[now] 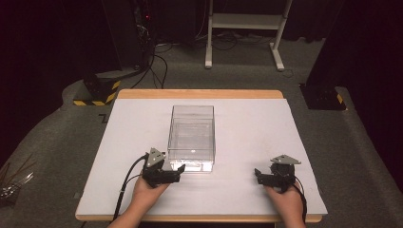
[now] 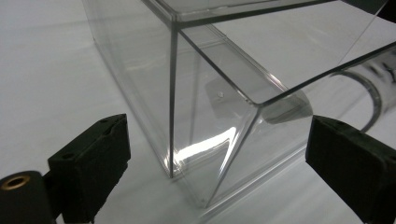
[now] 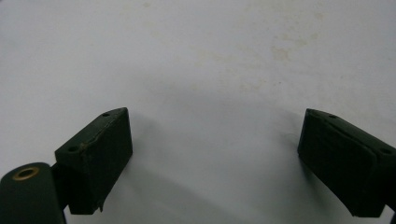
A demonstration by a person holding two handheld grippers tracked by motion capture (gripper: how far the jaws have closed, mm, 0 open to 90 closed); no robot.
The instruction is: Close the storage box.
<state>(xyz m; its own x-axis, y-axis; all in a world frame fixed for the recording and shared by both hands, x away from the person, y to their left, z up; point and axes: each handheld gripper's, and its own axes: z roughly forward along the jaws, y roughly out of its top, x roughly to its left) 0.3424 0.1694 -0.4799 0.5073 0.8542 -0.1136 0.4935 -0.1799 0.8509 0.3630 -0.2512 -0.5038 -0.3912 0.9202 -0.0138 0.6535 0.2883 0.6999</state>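
**Left gripper at the box corner**

From above, we see the clear box (image 1: 192, 137) mid-table (image 1: 247, 190). The left gripper (image 1: 179, 170) sits just at the box's near left corner; the right gripper (image 1: 258, 174) rests well off to the box's right.

Left gripper view: our jaws stand wide apart, released, the box (image 2: 215, 107) corner between them, touching neither.

Right gripper view: jaws spread too, gripping nothing, bare white table (image 3: 210, 70) ahead.

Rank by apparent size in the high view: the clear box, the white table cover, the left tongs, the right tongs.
1. white table cover
2. clear box
3. left tongs and right tongs: they look about alike, so no ranking.
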